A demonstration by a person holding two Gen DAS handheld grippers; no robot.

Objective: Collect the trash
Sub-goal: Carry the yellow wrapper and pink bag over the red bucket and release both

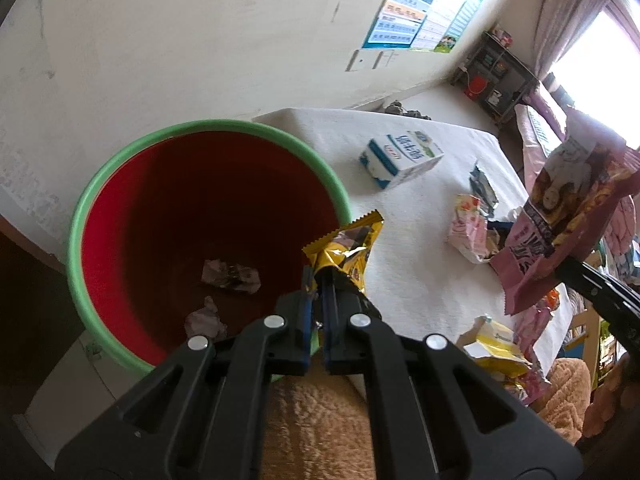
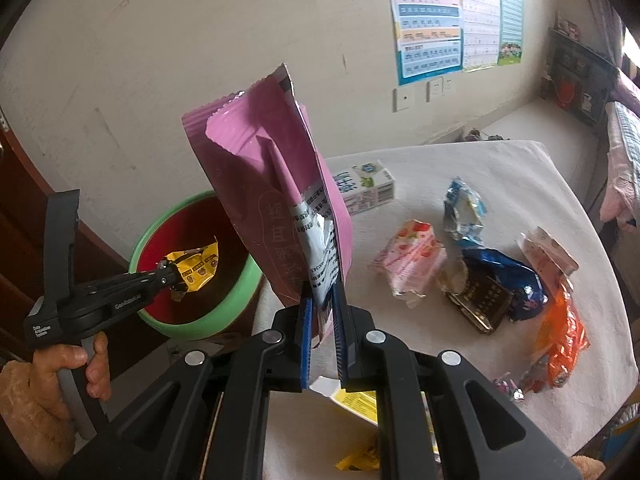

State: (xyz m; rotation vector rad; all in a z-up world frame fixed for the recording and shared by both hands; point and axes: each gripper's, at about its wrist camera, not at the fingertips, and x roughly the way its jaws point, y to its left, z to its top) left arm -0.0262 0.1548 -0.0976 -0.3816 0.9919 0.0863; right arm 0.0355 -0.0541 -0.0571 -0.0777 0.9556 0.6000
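Our left tongs [image 1: 318, 280] squeezed tight on yellow wrapper [image 1: 348, 244] over red bin [image 1: 208, 126], our right tongs [image 2: 322, 300] pinching pink bag [image 2: 260, 168] above the bench [image 2: 500, 168] edge

Both my grippers are matte black plastic: left gripper [image 1: 318, 280], right gripper [image 2: 322, 300]. Blue ribbed pads [image 2: 306, 320] line the fingers, with round silver pivot screws [image 2: 375, 337] on the linkages. Small white lettering marks the left one's side. My sleeve [image 2: 24, 412] is fuzzy tan fleece.
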